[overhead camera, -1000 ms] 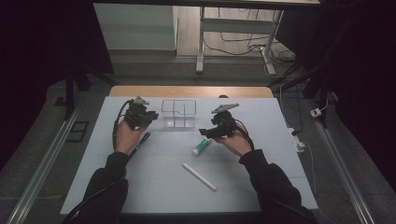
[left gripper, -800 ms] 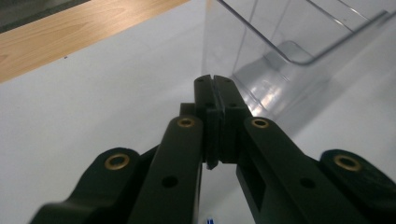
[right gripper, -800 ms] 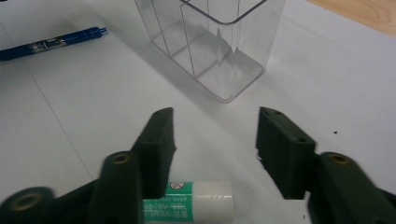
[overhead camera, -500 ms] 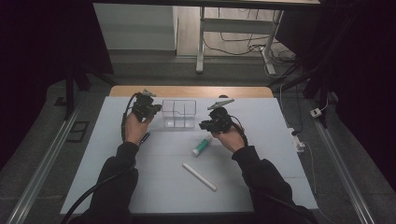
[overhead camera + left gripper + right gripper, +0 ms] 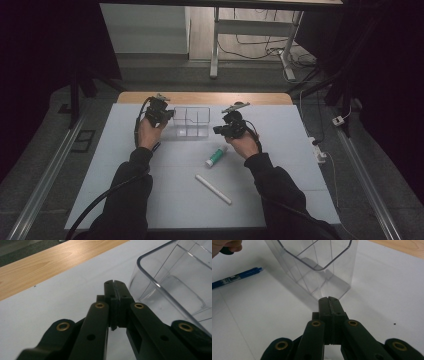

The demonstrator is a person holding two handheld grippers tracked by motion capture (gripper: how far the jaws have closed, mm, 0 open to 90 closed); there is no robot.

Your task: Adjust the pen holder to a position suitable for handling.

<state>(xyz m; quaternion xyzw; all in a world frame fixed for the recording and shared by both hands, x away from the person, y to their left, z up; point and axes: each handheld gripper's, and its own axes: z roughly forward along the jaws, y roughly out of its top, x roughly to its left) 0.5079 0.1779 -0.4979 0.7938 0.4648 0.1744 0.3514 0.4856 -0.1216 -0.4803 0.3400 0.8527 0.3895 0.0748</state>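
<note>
Both arms reach forward, left tool [image 5: 165,114] and right tool [image 5: 220,129] closed, empty.

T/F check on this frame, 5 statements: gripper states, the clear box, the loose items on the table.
1. Both grippers are shut with nothing between their jaws. True: the left gripper and the right gripper each show their jaws pressed together.
2. The clear box holds the blue pen. False: the compartments look empty; the blue pen lies on the table beside the box.
3. The box stands between the two grippers. True.
4. The right gripper holds the green-capped tube. False: it lies loose on the table near the right hand.
5. The white stick stands upright in the box. False: it lies flat on the table, nearer the person.
</note>
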